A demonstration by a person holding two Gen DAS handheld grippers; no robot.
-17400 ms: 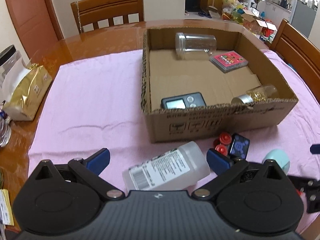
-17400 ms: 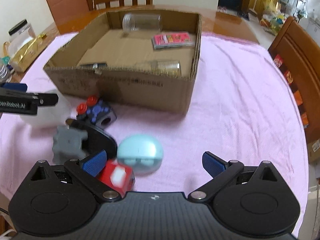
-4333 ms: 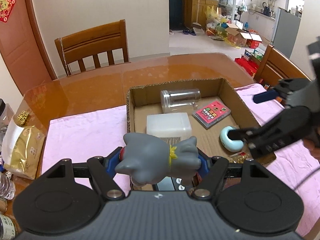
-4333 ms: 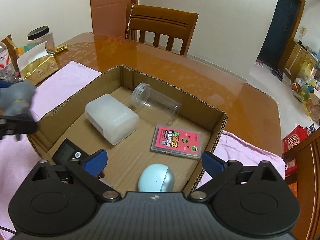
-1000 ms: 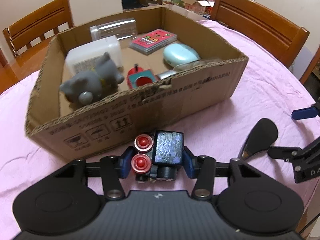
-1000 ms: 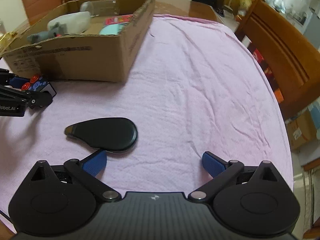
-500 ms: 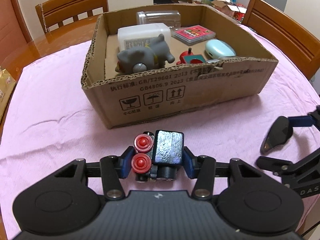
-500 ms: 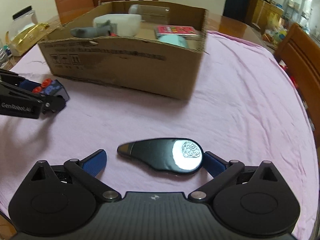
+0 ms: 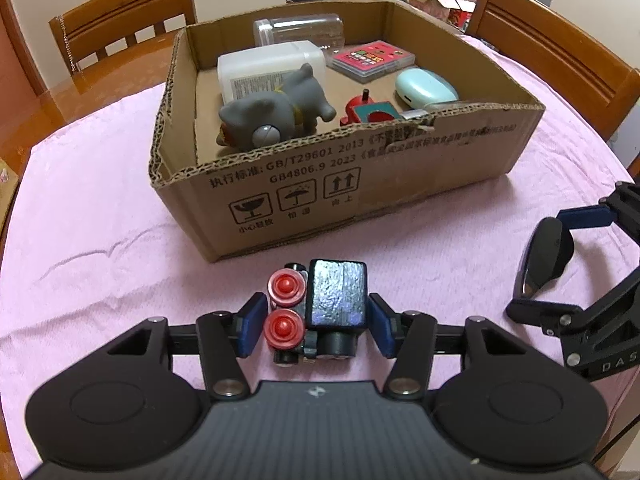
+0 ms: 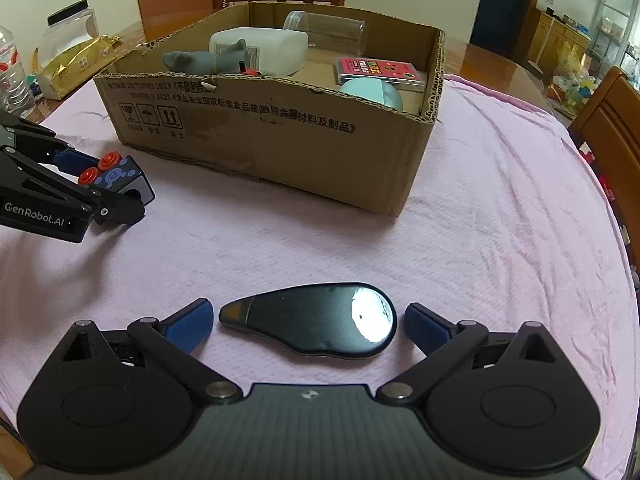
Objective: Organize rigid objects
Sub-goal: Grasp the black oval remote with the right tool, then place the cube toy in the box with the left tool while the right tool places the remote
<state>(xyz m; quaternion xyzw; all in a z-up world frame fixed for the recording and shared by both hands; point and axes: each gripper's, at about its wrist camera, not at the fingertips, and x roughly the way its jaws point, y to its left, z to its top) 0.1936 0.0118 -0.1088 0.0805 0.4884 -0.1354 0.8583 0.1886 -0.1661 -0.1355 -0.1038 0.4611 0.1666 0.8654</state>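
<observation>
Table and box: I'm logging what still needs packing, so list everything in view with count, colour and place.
Cardboard box: 1, brown, on the pink cloth.
Clear jar: 1, lying at the box's far wall.
White bottle: 1, lying in the box.
Grey toy animal: 1, in the box.
Pink card case: 1, in the box.
Pale blue case: 1, in the box.
Red toy: 1, in the box.
Cube toy: 1, dark with red buttons, on the cloth.
Black mirror: 1, on the cloth.
Chairs: 2, wooden, behind.
Left gripper: jaws opening around the cube toy.
Right gripper: jaws open around the mirror.
</observation>
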